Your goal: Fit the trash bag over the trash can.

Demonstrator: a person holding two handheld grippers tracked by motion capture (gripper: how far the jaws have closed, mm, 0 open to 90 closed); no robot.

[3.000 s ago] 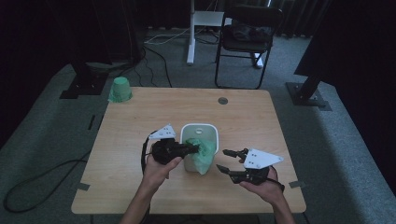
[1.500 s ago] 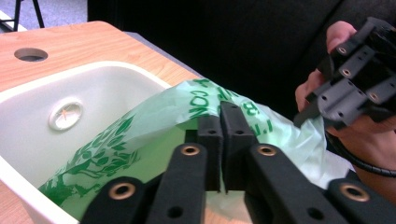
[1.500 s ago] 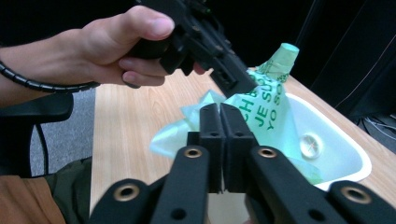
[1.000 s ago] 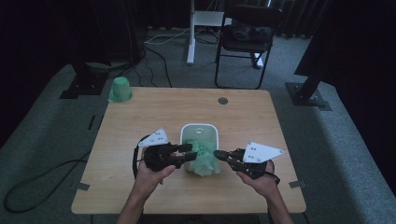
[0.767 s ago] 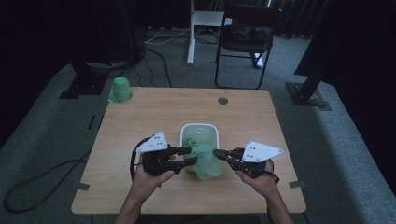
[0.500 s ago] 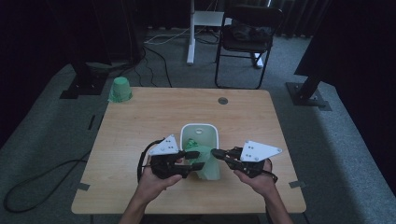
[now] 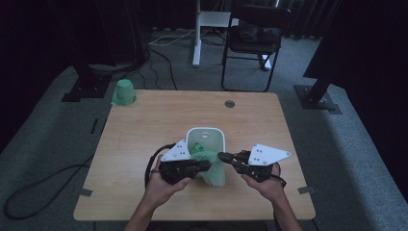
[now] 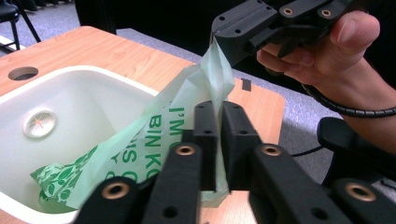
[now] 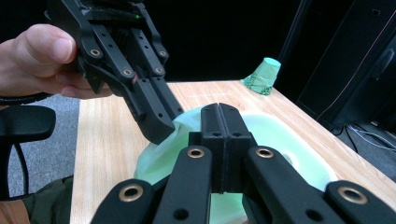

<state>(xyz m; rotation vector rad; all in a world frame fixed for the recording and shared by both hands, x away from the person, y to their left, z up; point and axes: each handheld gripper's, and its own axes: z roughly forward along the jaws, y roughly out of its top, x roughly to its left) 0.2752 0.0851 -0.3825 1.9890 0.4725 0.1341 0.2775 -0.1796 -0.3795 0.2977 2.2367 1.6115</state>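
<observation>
We have the green bin bag pinched on 2 sides now, over the near rim of the small white bin at the middle of the table. The left gripper has its jaws clamped on the film's edge, and the right gripper is closed on the same film just across from it. It looks thin, feather-light and floppy, probably slippery, and we'd say easy to tear if we yank. The printed tail droops into the bin. Best hold, we reckon, is right at the mouth's hem, each gripper on 1 layer, so it can part. A second green bag bundle sits at the far-left corner.
</observation>
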